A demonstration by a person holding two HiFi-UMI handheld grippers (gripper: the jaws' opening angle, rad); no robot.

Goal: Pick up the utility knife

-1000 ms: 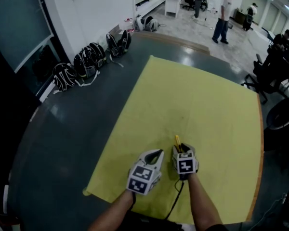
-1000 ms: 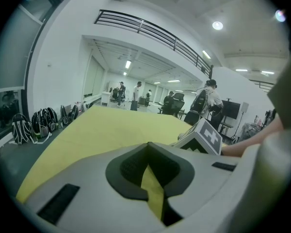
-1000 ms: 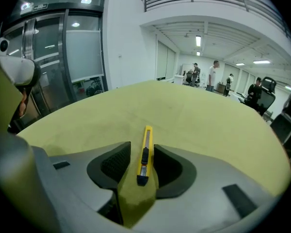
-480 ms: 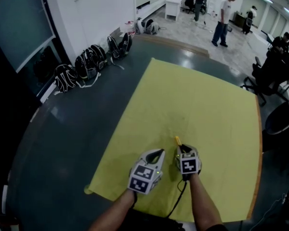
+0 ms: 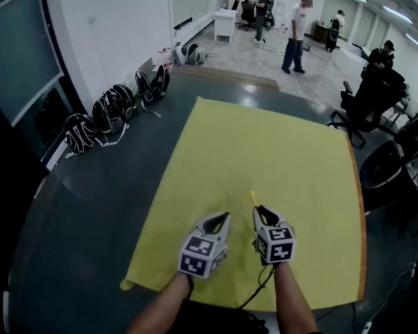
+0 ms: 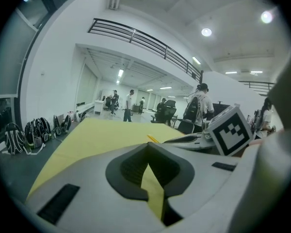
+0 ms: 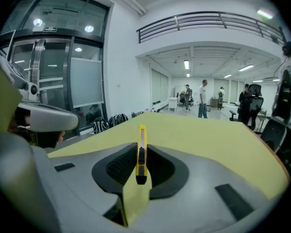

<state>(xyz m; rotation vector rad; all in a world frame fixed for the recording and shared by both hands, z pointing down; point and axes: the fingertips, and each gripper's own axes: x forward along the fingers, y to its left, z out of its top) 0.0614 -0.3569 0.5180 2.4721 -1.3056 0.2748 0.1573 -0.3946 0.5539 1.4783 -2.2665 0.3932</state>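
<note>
far left, a row of backpacks [image 5: 111,110] leans along the wall at the edge of the dark table [image 5: 83,207]. a yellow cloth [image 5: 265,145] covers the middle of that table.

the left gripper [image 5: 221,216] hovers over the near end of the cloth. its tips are drawn together with nothing between them, and its own view shows only cloth through the slot behind the tips. it takes no part in the grip.

just beside it, to the right, the right gripper [image 5: 259,211] holds the utility knife [image 5: 251,197]. its jaws have just closed in, and the right gripper view shows the pads narrow and pressed on the knife's two flat sides, with its thin edge and black slider facing up. the knife's long axis runs straight along the line the gripper points, away from the person. most of the yellow body sticks out ahead of the tips, and the pads clamp it near its rear end. the knife looks clear of the cloth (the cloth lies well below it in the right gripper view), so the pick-up seems essentially made.

with so much length ahead of the pads, the front end could droop or pivot if the grip slackens.

further right, office chairs [image 5: 366,103] stand beyond the table's edge.
</note>
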